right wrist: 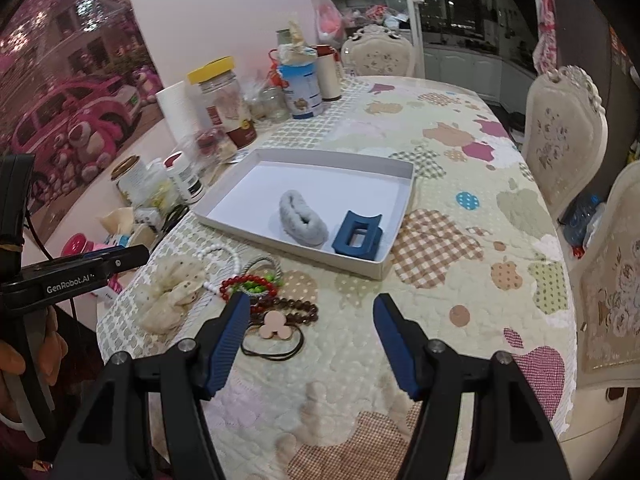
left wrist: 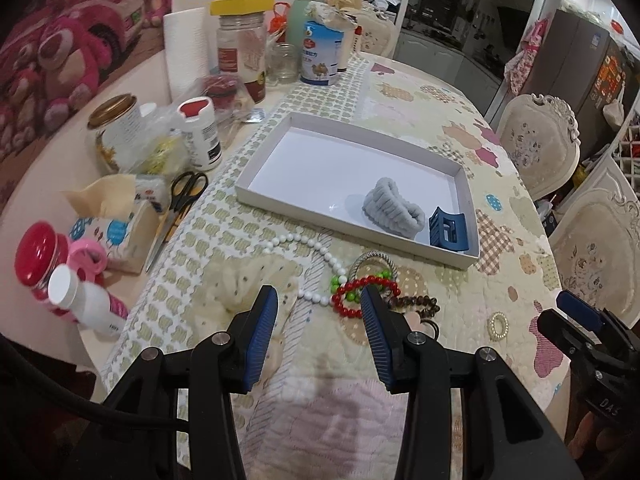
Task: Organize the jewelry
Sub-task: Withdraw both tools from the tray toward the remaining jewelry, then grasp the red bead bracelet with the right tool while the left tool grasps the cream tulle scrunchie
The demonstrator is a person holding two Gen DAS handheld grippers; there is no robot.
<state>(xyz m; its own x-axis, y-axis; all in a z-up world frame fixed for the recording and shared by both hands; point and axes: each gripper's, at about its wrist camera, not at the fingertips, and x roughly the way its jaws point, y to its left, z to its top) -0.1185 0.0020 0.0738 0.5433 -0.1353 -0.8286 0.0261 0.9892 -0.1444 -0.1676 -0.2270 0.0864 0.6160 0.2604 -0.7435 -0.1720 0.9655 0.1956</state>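
Note:
A white shallow tray (left wrist: 280,152) (right wrist: 404,208) holds a grey scrunchie (left wrist: 394,206) (right wrist: 302,218) and a blue claw clip (left wrist: 448,228) (right wrist: 358,236). In front of it lies a heap of jewelry: a white bead necklace (left wrist: 316,248) (right wrist: 224,252), a red bead bracelet (left wrist: 348,308) (right wrist: 248,280), a brown bead bracelet (left wrist: 416,303) (right wrist: 296,308) and a pink hair tie (right wrist: 276,328). My left gripper (left wrist: 320,300) hovers open just short of the heap, empty. My right gripper (right wrist: 312,308) is open and empty over the cloth, right of the heap.
A cream lace scrunchie (right wrist: 172,292) and a small pearl ring (left wrist: 499,324) lie near the heap. Jars, bottles, scissors (left wrist: 180,204) and a tissue box (left wrist: 116,232) crowd the table's left side. Chairs (right wrist: 564,136) stand at the right edge.

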